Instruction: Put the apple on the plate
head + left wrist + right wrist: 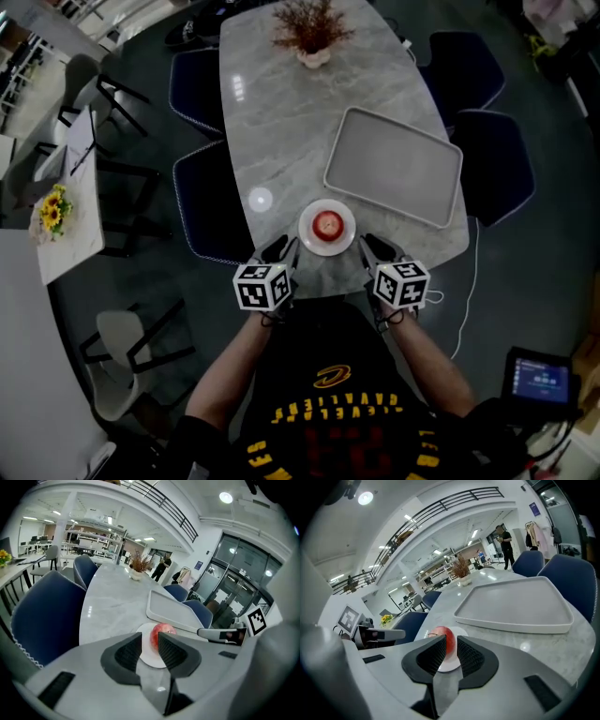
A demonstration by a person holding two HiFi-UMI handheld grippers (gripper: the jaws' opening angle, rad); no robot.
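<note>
A red apple (326,225) sits on a small white plate (305,232) near the front edge of the marble table (281,122). My left gripper (283,249) is just left of the plate and my right gripper (373,247) just right of it; both are short of it and touch nothing. In the left gripper view the apple (162,631) and plate (144,634) show beyond the gripper (150,643), whose jaws stand close together and empty. The right gripper view shows the same apple (442,632) and plate (462,631) past its gripper (451,651), shut and empty.
A large grey tray (394,167) lies right of and beyond the plate. A potted dry plant (311,36) stands at the far end. Dark blue chairs (208,206) flank the table on both sides. A side table with yellow flowers (52,212) is at far left.
</note>
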